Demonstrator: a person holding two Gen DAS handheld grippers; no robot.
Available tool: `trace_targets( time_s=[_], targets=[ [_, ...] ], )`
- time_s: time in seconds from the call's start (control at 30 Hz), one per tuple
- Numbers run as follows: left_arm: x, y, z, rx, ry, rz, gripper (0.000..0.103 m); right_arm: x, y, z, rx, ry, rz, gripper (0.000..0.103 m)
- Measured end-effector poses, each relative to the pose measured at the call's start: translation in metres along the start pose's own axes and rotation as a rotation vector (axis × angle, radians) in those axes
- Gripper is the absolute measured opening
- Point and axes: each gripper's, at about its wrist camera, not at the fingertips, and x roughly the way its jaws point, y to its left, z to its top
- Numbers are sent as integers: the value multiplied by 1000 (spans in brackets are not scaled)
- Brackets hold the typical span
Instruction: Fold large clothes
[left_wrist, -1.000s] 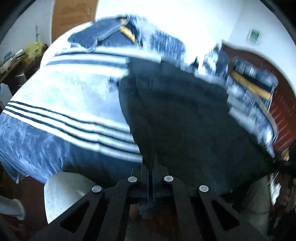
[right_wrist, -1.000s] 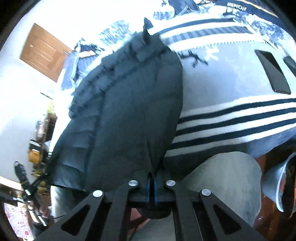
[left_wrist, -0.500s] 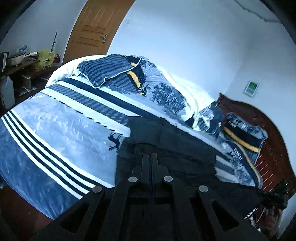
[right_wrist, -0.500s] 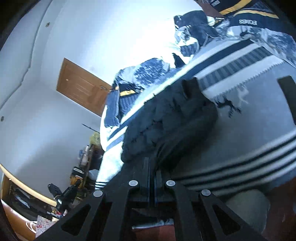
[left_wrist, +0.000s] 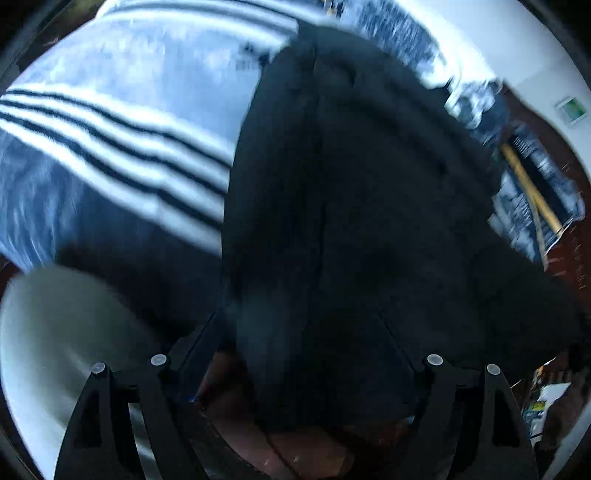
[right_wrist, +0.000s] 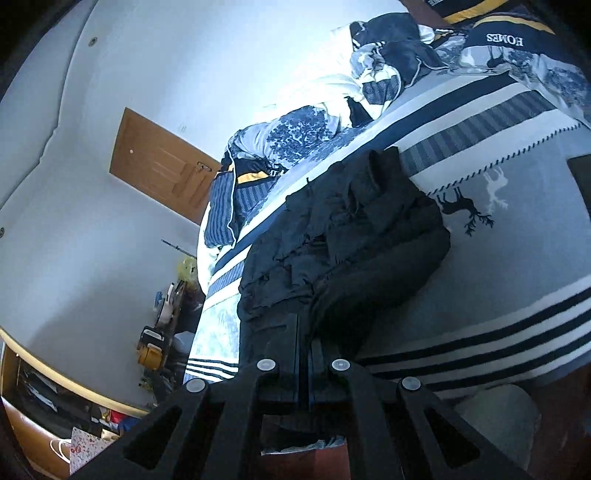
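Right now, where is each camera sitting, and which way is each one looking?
Left wrist camera: sits on the left gripper, looks steeply down onto the dark padded jacket at the bed's edge; its fingers, just opened, are spread wide around the hem.
Right wrist camera: sits on the right gripper, looks slantwise across the bed toward the wooden door; its fingers are shut on the jacket.
Both show the jacket and the striped bedspread.
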Motion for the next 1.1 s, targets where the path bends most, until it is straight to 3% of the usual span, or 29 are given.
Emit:
trace_targets(
  time_s=[0.13,0.2,0.23,0.27,0.3,0.33,0.5,0.57,0.67,0.93,1.03,1.1],
  targets=[
    [27,-6,-8,38,87,57,83,-1,2,-3,1,1,-13,3],
    [36,0,-11,16,67,7,82,-2,4,-5,-3,3,-14,3],
    [39,3,-13,5,56,-18,73,-1,5,-7,-4,3,-17,3],
    [41,5,-14,5,50,-29,58,-1,5,-8,-5,6,-24,3],
    [41,4,-16,17,52,-17,18,-1,6,-9,-5,7,-31,3],
    [37,2,-17,23,43,-36,8,-1,6,-11,-4,7,-35,3],
    [-35,-7,-18,54,-174,-120,3,-8,2,-21,5,6,-59,3],
    [-79,-5,-10,43,-281,-168,3,-13,-1,-24,8,2,-67,3],
    [-128,0,14,37,-378,-209,3,-18,-4,-23,10,0,-75,3],
    [-186,-20,81,85,-459,-300,0,-19,17,22,-58,-30,-37,3],
    [-181,-25,96,102,-467,-275,0,-8,25,45,-67,-17,6,3],
    [-163,-24,102,85,-414,-278,0,1,27,55,-78,2,5,3]
  ],
)
